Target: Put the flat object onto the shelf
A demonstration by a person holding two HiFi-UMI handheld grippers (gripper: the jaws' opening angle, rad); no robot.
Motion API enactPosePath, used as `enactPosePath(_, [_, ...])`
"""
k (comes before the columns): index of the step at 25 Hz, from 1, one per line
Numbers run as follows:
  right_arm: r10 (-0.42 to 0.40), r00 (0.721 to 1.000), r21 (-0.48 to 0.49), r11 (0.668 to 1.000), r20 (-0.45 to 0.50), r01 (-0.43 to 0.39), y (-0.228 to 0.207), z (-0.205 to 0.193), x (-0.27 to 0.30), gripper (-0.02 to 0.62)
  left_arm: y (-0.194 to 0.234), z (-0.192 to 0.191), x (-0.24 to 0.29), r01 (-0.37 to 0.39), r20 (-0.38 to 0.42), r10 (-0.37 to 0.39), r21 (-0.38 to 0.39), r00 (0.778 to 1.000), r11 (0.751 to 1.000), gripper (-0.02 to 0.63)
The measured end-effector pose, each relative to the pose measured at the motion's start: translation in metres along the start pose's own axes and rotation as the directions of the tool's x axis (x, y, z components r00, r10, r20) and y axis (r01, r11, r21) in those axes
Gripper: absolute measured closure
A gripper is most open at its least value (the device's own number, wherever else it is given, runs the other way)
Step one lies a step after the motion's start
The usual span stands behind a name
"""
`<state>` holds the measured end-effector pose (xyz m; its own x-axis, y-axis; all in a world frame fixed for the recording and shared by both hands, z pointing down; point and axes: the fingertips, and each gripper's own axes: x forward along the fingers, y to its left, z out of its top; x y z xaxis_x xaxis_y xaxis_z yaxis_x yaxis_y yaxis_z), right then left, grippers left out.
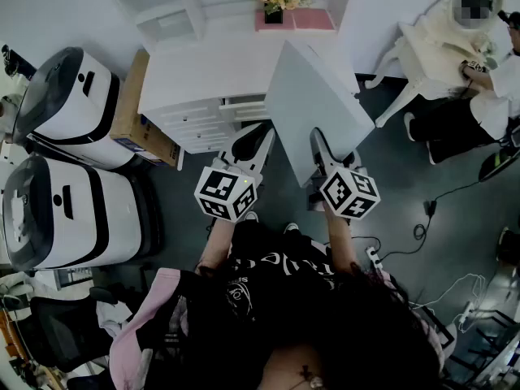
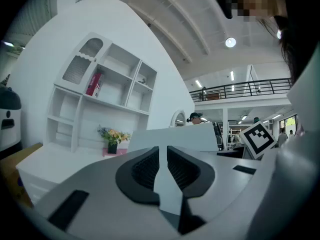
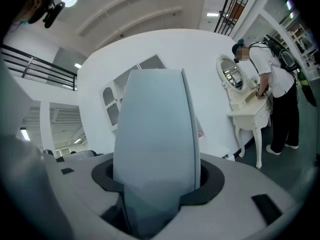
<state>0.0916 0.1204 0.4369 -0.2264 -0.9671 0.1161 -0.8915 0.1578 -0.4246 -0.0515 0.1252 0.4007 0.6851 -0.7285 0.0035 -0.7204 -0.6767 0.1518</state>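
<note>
With narrow jaws the left gripper point(image 2: 162, 166) pinches the thin near edge of the flat board point(image 1: 313, 108). The right gripper point(image 3: 156, 179) clamps the board's near end with its jaws spread wide. Both should rise together, without twisting, and steer the far end onto the white shelf point(image 1: 199, 71). The board's long axis runs away from the person, and its far corner points at the shelf.

Dim, bluish frames; ceiling lamp point(image 2: 230, 42) glares; fisheye edges curve and darken
</note>
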Motion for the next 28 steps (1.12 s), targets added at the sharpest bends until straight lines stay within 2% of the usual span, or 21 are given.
enactPosePath(5, [0.000, 1.000, 0.024, 1.000, 0.006, 0.000, -0.012, 0.005, -0.003, 0.287, -0.008, -0.001, 0.008, 0.005, -0.003, -0.005, 0.005, 1.000, 1.000, 0.546])
enactPosePath(11, [-0.002, 0.999, 0.138, 0.990, 0.039, -0.004, -0.037, 0.016, -0.012, 0.287, -0.022, -0.001, 0.023, 0.017, -0.007, -0.017, 0.014, 1.000, 1.000, 0.546])
enactPosePath(23, [0.013, 1.000, 0.157, 0.987, 0.007, -0.014, -0.073, 0.022, -0.017, 0.287, -0.055, -0.015, 0.039, 0.021, -0.025, -0.021, 0.003, 0.999, 1.000, 0.546])
enactPosePath(28, [0.023, 1.000, 0.169, 0.985, -0.006, -0.022, -0.076, 0.020, 0.002, 0.287, -0.038, -0.018, 0.052, 0.016, -0.031, -0.016, 0.009, 0.999, 1.000, 0.546])
